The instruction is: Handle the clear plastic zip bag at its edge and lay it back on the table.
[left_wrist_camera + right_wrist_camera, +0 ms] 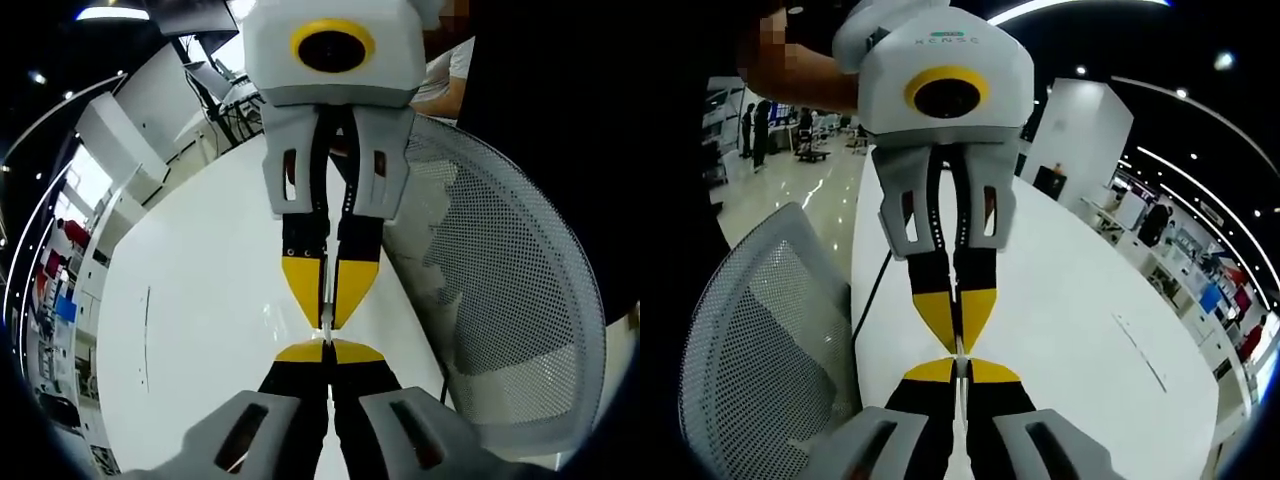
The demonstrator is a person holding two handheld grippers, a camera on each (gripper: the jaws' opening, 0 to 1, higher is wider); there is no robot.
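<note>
Grippers meet tip to tip above the glossy white oval table [200, 330], mine pointing straight at each other. In the left gripper view, my left gripper [328, 349], with grey plastic arms, black fingers and yellow tips, rises from the bottom with its jaws pressed together, and directly ahead of it my right gripper [327, 322] points back at me, its yellow tips drawn to a point just in front of mine. Between the two sets of tips I see a thin pale sliver, which I take for the edge of the clear plastic zip bag [327, 305]; it runs up between the right gripper's jaws, and the rest of the bag is too transparent for me to make out. In the right gripper view, my right gripper [958, 369] has its jaws closed on that same thin clear edge [958, 345], and my left gripper [957, 345] faces it from just ahead, jaws narrowed to a slit. I cannot tell for certain whether the left jaws grip the bag or merely touch it. Beside my left gripper, to its right, stands a white mesh-backed chair [510, 300], close against the table edge. A thin dark cable [873, 285] runs along the table just left of my left gripper as the right gripper view shows it, near the chair [750, 340]
</note>
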